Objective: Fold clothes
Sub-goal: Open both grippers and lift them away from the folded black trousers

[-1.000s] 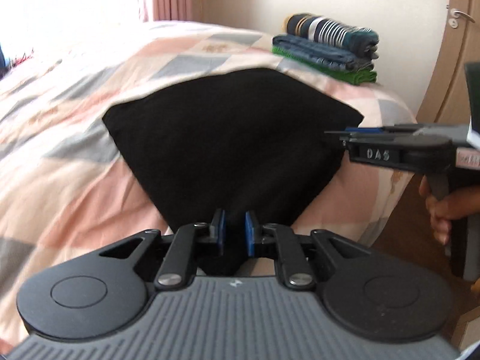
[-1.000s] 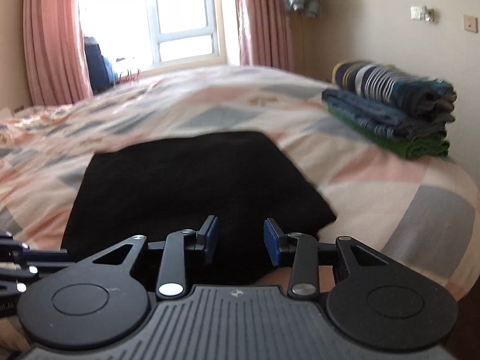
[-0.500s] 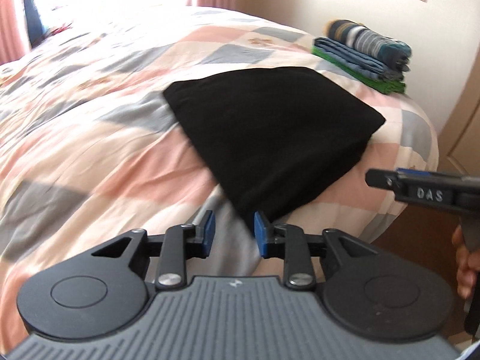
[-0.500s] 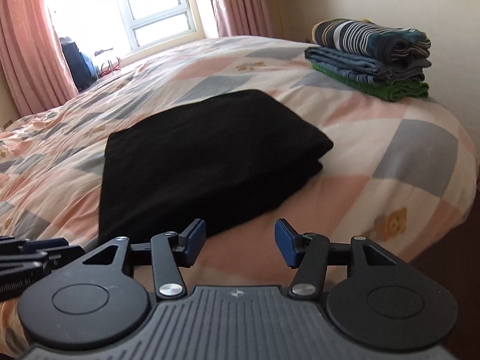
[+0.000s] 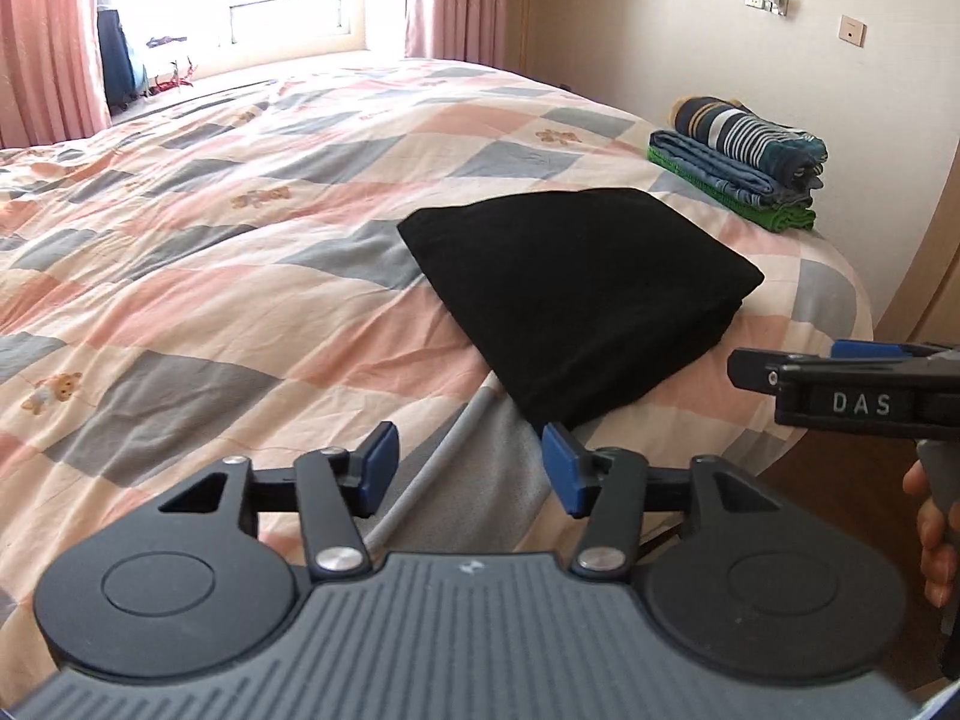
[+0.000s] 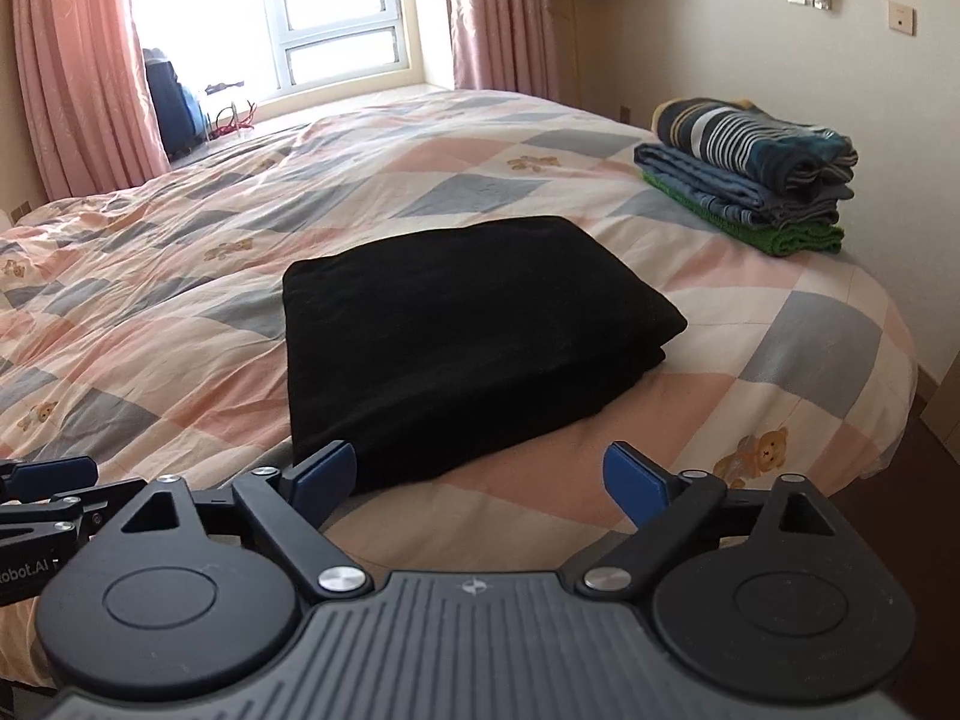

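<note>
Indoors, patchwork quilt bed [image 6: 540,138], folded black garment [image 6: 456,336] atop, pink curtains [image 6: 78,72], both hand-held grippers released.

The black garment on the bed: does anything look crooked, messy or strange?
Nothing stands out. The black garment lies folded flat on the bed, apart from the stack of folded clothes. Both grippers, left and right, are open and empty.

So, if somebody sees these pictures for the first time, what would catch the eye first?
Most likely the folded black garment, dark against the pink and grey checked quilt near the foot of the bed. Next, the neat pile of folded clothes by the wall at the far right, a striped piece on top and a green one at the bottom. Both tongs, left and right, hang open before the garment's near edge, holding nothing.
</note>
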Available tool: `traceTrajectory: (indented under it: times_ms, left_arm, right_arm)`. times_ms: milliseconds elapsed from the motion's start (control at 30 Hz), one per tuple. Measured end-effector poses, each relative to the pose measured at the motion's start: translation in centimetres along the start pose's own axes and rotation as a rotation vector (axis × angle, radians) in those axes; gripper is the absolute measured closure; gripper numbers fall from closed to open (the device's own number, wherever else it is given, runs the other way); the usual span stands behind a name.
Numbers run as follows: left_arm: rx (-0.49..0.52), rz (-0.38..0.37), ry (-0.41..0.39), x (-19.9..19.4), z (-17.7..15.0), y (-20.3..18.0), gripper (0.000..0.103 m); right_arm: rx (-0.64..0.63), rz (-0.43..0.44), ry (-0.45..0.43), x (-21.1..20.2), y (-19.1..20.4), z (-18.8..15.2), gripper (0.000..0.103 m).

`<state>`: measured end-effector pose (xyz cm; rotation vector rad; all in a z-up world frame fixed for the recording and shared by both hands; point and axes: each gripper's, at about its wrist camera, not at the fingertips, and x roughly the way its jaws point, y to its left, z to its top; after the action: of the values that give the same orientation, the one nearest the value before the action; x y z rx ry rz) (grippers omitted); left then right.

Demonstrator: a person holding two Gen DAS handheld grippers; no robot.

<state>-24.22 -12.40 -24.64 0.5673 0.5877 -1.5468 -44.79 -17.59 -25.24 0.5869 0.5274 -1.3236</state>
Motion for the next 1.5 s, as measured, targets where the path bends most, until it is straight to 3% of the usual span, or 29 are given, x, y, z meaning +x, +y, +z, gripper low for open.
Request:
traceTrajectory:
  times_ms: [67, 367, 967, 1500]
  left_arm:
    - [0.003, 0.012, -0.011, -0.8, -0.1, -0.1, 0.034]
    - [0.010, 0.033, -0.066, -3.5, -0.1, -0.3, 0.004]
    - [0.060, -0.035, -0.053, -4.9, -0.7, -1.1, 0.001]
    - [0.075, -0.104, -0.019, -4.3, -1.3, -0.8, 0.001]
  right_arm:
    - [-0.011, -0.009, -0.004, -0.7, 0.4, -0.2, 0.003]
    - [-0.003, -0.028, -0.022, -3.2, 1.1, -1.2, 0.002]
    - [0.040, -0.072, -0.114, -8.0, 1.0, -1.7, 0.000]
    - [0.104, -0.163, -0.036, -8.4, 0.4, -3.4, 0.000]
